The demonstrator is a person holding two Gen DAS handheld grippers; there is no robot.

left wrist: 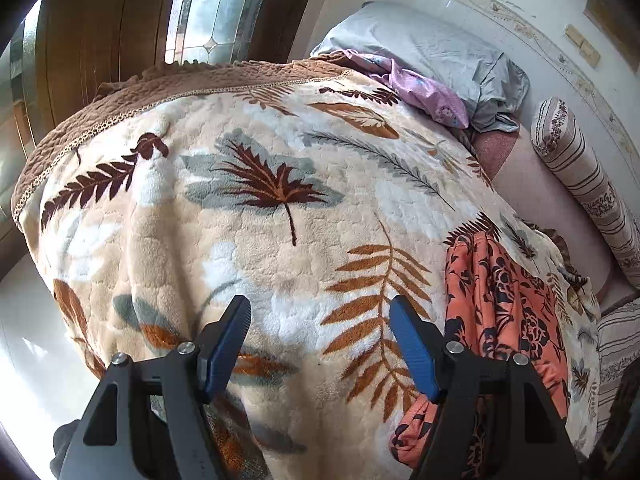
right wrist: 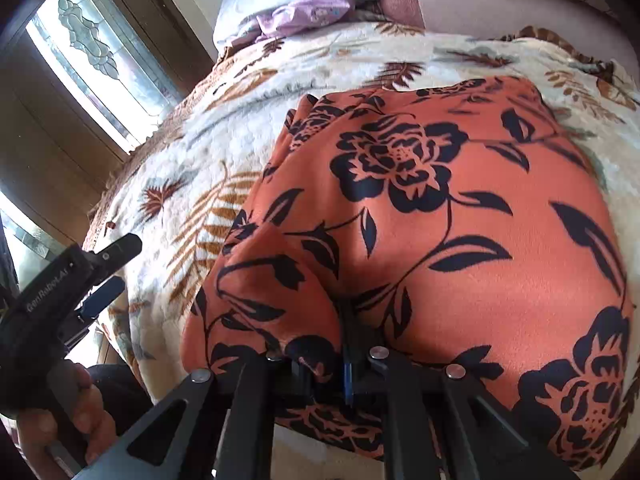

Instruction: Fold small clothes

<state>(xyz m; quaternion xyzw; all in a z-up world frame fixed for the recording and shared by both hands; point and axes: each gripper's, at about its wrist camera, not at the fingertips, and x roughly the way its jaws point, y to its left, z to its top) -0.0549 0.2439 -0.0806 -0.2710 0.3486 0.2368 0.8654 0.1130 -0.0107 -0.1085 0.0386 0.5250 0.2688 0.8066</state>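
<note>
An orange garment with a black flower print [right wrist: 460, 216] lies spread on a fleece leaf-patterned blanket [left wrist: 260, 208]. My right gripper [right wrist: 347, 354] is shut on the garment's near edge, and the cloth bunches up over its fingers. In the left wrist view the same orange garment [left wrist: 496, 292] lies crumpled at the right. My left gripper [left wrist: 320, 320] stands open above bare blanket, to the left of the garment, with nothing between its blue pads [left wrist: 228, 340]. The left gripper [right wrist: 110, 268] also shows at the left edge of the right wrist view, held by a hand [right wrist: 80, 412].
A purple printed cloth [left wrist: 416, 88] and a grey pillow [left wrist: 440, 56] lie at the far end of the bed. A striped bolster [left wrist: 580, 176] runs along the wall on the right. Wooden-framed windows [left wrist: 212, 8] stand beyond the blanket's brown edge [left wrist: 120, 92].
</note>
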